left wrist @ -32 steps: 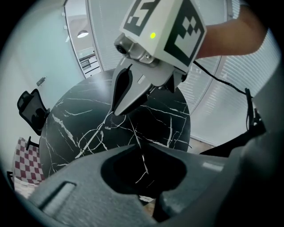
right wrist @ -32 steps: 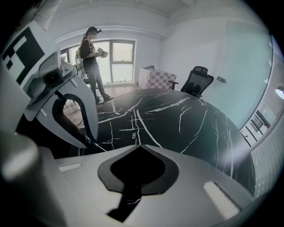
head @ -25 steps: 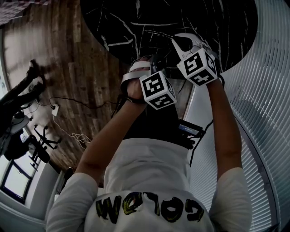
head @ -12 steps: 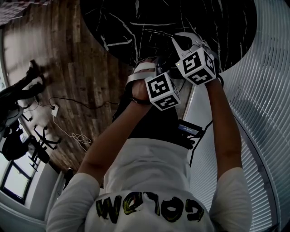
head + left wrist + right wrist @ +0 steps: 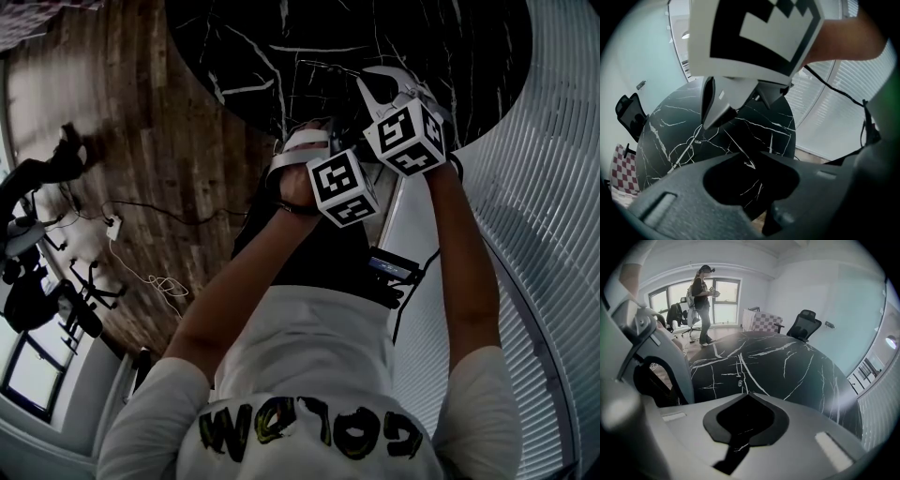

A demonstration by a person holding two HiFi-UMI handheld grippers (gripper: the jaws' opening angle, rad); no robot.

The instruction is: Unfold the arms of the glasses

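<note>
Two grippers hang close together over the near edge of the black marble bench (image 5: 281, 37). My left gripper (image 5: 757, 158) has its fingers (image 5: 693, 187) narrowly apart, and they have just been opening. The end of one thin arm (image 5: 739, 150) shows in the gap, with the pads clear of it. In the left gripper view the glasses (image 5: 697, 140) lie on the bench at ten o'clock from that gap. My right gripper (image 5: 746, 393) has its fingers together at the tips, just at the frame. Whether they pinch it, I cannot tell.
</note>
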